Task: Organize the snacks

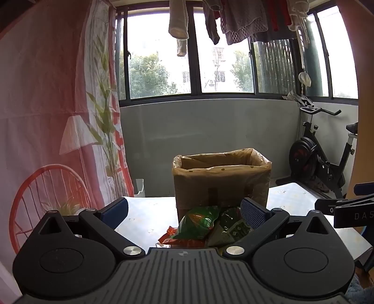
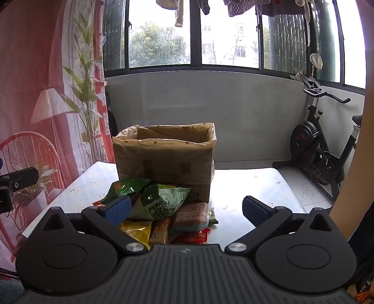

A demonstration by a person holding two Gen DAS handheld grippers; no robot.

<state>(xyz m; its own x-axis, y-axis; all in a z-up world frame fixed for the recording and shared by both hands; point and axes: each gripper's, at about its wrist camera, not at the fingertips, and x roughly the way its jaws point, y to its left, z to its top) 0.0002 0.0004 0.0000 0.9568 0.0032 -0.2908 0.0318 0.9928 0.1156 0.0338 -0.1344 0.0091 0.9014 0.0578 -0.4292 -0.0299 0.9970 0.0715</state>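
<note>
A pile of snack packets (image 2: 161,210) lies on the white table (image 2: 257,187) in front of a cardboard box (image 2: 163,159) lined with clear plastic. Green bags top the pile; yellow, orange and red packets lie under them. In the left wrist view the pile (image 1: 205,226) sits before the box (image 1: 222,177). My left gripper (image 1: 184,210) is open and empty, just short of the pile. My right gripper (image 2: 187,210) is open and empty, its left finger over the pile's near edge. The right gripper also shows at the right edge of the left wrist view (image 1: 346,210).
An exercise bike (image 2: 322,152) stands on the floor at the right beyond the table. A printed pink curtain (image 2: 46,93) hangs at the left. Laundry (image 1: 233,21) hangs above the window. A grey wall (image 2: 210,112) is behind the box.
</note>
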